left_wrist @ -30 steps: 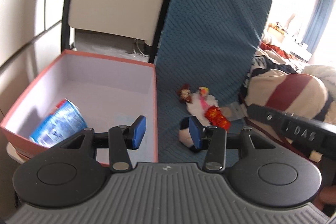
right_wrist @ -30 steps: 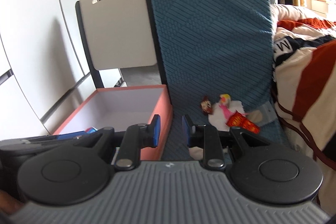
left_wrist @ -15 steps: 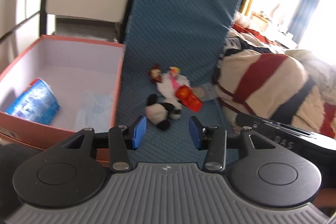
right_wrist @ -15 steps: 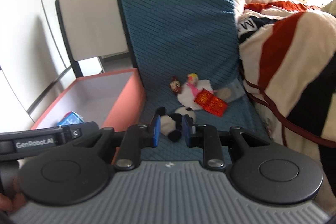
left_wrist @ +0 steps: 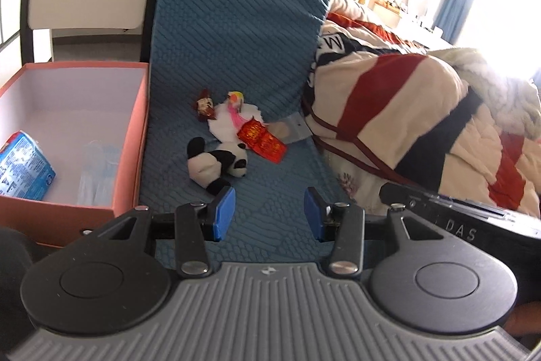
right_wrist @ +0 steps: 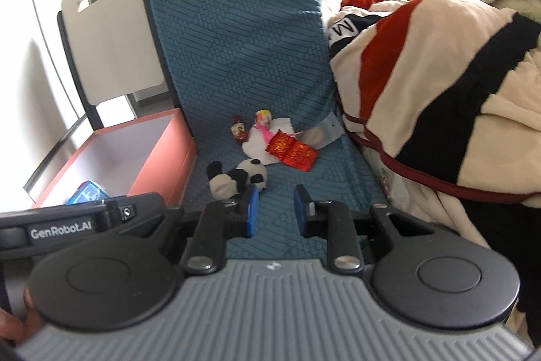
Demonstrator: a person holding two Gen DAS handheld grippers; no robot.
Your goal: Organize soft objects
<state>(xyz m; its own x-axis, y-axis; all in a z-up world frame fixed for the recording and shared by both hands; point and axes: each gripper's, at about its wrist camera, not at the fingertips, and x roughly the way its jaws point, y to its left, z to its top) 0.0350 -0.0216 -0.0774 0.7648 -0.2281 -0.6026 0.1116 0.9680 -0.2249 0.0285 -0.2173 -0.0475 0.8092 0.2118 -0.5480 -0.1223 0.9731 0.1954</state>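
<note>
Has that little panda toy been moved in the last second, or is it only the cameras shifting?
No. The panda lies in the same spot on the blue mat, just below the white doll and beside the pink box; only the cameras moved.

A teal-blue quilted cover (left_wrist: pixel 243 32), stitched in a ribbed diamond pattern, is taken as the landmark. On it a black-and-white panda plush (left_wrist: pixel 216 163) is seen, and beyond that a white doll (left_wrist: pixel 233 120) with a pink sash and yellow hair, a small red-brown figure (left_wrist: pixel 204 105), and a red packet (left_wrist: pixel 263 141) printed in gold. Left of the cover a salmon-pink box (left_wrist: pixel 130 137) with a white lining is shown, with a blue printed pack (left_wrist: pixel 23 164) inside. Right of the cover a cream blanket (left_wrist: pixel 422 110) banded in red and black is seen. Blue pads (left_wrist: pixel 223 217) are carried on black gripper fingers.
</note>
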